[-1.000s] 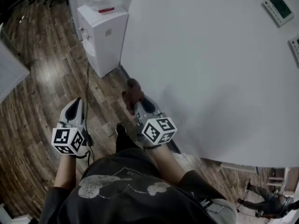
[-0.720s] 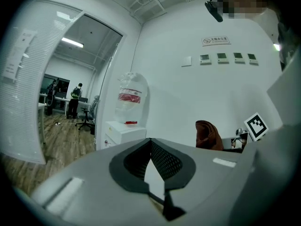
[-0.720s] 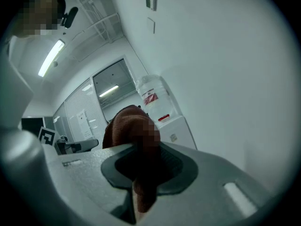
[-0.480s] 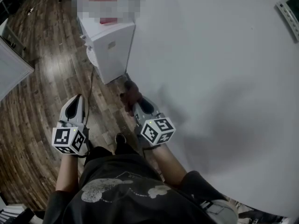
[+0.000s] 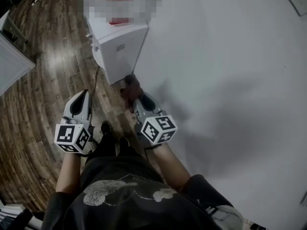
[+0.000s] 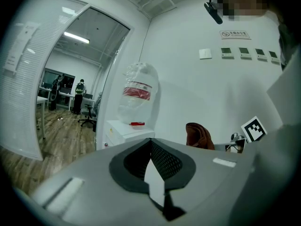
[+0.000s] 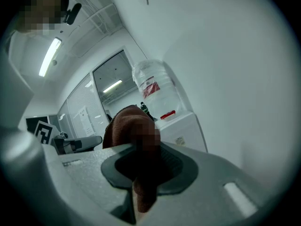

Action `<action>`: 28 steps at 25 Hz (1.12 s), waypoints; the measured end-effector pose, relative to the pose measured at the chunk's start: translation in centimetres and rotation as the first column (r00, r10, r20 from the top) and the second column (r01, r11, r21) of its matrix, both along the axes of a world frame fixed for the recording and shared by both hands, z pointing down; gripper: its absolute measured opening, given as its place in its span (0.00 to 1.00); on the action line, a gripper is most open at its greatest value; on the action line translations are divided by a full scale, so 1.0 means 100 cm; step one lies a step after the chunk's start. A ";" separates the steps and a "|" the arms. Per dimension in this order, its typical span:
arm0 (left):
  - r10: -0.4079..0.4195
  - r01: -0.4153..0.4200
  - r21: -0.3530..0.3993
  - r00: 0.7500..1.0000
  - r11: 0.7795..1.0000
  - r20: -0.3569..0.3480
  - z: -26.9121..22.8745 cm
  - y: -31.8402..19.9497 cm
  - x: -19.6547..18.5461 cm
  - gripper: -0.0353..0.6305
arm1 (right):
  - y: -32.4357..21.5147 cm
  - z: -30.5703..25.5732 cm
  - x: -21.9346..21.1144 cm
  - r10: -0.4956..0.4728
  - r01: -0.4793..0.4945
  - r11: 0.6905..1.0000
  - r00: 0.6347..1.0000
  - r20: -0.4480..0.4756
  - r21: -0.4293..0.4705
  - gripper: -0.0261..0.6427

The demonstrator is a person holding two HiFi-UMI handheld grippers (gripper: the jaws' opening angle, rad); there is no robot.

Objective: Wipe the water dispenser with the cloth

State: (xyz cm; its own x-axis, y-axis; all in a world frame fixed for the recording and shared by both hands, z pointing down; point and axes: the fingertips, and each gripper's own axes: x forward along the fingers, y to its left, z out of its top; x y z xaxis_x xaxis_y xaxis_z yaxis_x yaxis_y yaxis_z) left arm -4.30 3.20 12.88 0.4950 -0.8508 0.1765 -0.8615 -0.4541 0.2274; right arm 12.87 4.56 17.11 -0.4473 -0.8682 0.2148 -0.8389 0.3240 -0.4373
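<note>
Left gripper (image 5: 82,96): my jaws are closed on nothing, idle over the brown wood floor (image 5: 38,104).

Ahead: white box-shaped water dispenser (image 5: 117,47) with a clear plastic bottle (image 6: 136,95) on top, well apart from both grippers.

Right gripper (image 5: 136,100): jaws clamped on a bunched dark brown cloth (image 5: 131,89).

Risks, my judgement: the wadded cloth offers little flat face for wiping. A hard push could drag it from my jaws or rock the bottle.

The cloth (image 7: 129,126) is reddish brown. The water dispenser (image 5: 117,51) is white, its bottle (image 6: 137,91) clear with a red label. The left hand-held gripper (image 5: 83,95) and right hand-held gripper (image 5: 135,98) are grey, with black-and-white square markers. The floor (image 5: 43,90) is dark brown planks.
</note>
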 end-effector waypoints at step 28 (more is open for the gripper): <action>0.071 -0.070 -0.101 0.997 0.992 0.009 0.088 -0.193 -0.013 0.08 | -0.214 0.104 -0.106 -0.142 0.134 0.988 0.983 -0.115 -0.071 0.13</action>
